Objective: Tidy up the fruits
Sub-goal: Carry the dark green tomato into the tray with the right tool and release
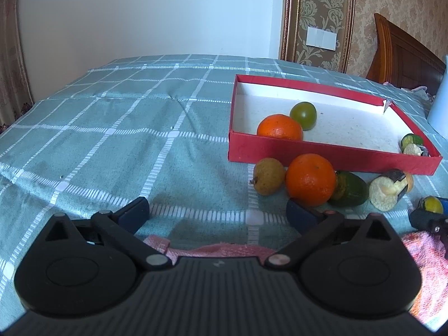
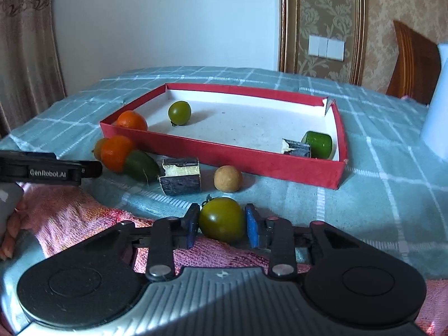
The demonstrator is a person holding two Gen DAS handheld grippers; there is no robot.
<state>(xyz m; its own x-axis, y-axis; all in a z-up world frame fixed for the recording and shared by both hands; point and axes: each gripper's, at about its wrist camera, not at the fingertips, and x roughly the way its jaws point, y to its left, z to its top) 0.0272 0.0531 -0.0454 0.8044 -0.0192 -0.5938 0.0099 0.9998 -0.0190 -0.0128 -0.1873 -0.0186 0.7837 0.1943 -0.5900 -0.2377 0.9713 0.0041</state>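
My right gripper (image 2: pixel 222 224) is shut on a green tomato (image 2: pixel 221 218) low over the pink towel (image 2: pixel 70 212). My left gripper (image 1: pixel 217 211) stands open above the checked cloth with nothing between its fingers; its right fingertip is just in front of a loose orange (image 1: pixel 310 179). The red box (image 1: pixel 322 156) holds an orange (image 1: pixel 280 127), a green tomato (image 1: pixel 303 115) and, in its right corner, a green piece (image 2: pixel 319 144). In front of the box lie a yellowish fruit (image 1: pixel 268 176), a green fruit (image 1: pixel 350 193), a dark-skinned cut piece (image 2: pixel 182 180) and a tan ball-shaped fruit (image 2: pixel 228 178).
The teal checked cloth (image 1: pixel 126 140) stretches left of the box. A white container (image 2: pixel 436 112) stands at the far right beside a wooden headboard (image 1: pixel 406 58). A person's hand (image 2: pixel 11 224) shows at the left edge of the right wrist view.
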